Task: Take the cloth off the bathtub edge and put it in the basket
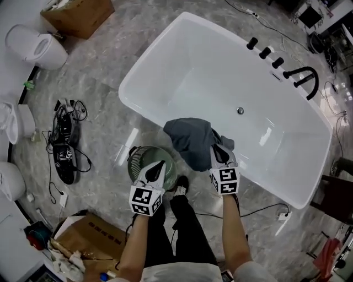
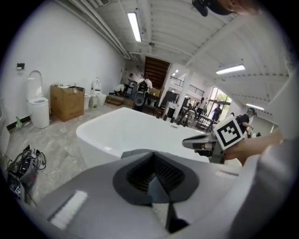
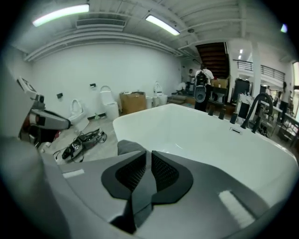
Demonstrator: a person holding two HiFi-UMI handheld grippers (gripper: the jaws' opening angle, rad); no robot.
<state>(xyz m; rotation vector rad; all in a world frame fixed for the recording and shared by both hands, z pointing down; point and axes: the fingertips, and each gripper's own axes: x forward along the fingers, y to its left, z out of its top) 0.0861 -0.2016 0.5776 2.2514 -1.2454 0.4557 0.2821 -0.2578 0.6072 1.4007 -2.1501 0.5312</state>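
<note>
Closest to the camera, two bare arms and a pair of black trouser legs [image 1: 182, 231] are seen. A gripper is held in each hand. The left gripper [image 1: 159, 165] is held over the green basket [image 1: 134, 158], which is set on the floor [image 1: 99, 99] right beside the bathtub [image 1: 220, 77]. The left jaws are pressed together at the tips, and nothing is held in them.

The right gripper [image 1: 218, 147] is held at the near edge of the bathtub, over the cloth [image 1: 190, 140]. Its jaws are pulled almost fully together, with only a thin slit left between them, and nothing is gripped. It cannot be told whether the cloth is touched by them.

The dark grey cloth is draped over the near edge of the white bathtub, just beside the basket. It has not yet been lifted off.

To the left, a bundle of black cables [image 1: 66, 137] is spread on the floor, and an open cardboard box [image 1: 83, 237] is seen lower down.

On the far edge of the bathtub, black taps [image 1: 271, 57] and a curved black spout [image 1: 306, 77] are fitted. Farther off, at the top left, a white toilet [image 1: 38, 47] and another cardboard box [image 1: 80, 14] are seen.
</note>
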